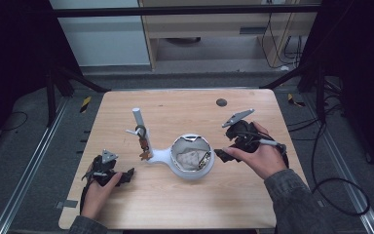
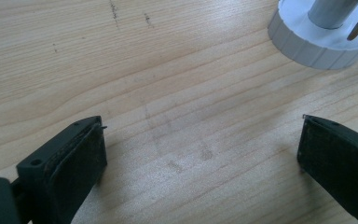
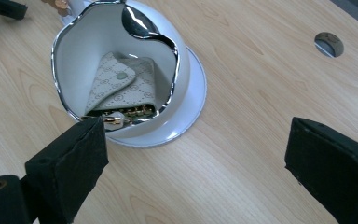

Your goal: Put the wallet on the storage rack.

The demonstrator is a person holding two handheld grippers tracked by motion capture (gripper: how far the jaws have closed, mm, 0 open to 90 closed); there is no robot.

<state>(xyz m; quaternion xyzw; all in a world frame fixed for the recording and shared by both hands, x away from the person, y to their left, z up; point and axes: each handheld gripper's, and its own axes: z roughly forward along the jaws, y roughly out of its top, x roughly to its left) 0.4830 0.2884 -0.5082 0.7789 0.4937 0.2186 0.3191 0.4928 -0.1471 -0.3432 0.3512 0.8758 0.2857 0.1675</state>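
A white bowl [image 1: 193,170] with a wavy chrome rim stands mid-table, joined to a white stand base [image 1: 158,156] with an upright post [image 1: 139,122]. Keys [image 1: 143,144] hang from the post. Inside the bowl lies a beige patterned pouch [image 1: 187,158] with a gold clasp [image 3: 116,120]. My right gripper [image 1: 224,144] is just right of the bowl, open, with nothing between its jaws. The right gripper view shows the bowl [image 3: 186,93] and pouch [image 3: 126,88] ahead of the right gripper [image 3: 198,135]. My left gripper [image 1: 114,170] rests open on the wood at the front left, with bare table between its jaws in the left gripper view [image 2: 200,135].
A round hole [image 1: 221,102] sits in the wooden table [image 1: 253,204] behind the right hand. The stand's ribbed base [image 2: 307,46] is at the upper right of the left gripper view. Black frame legs and cables surround the table on the floor.
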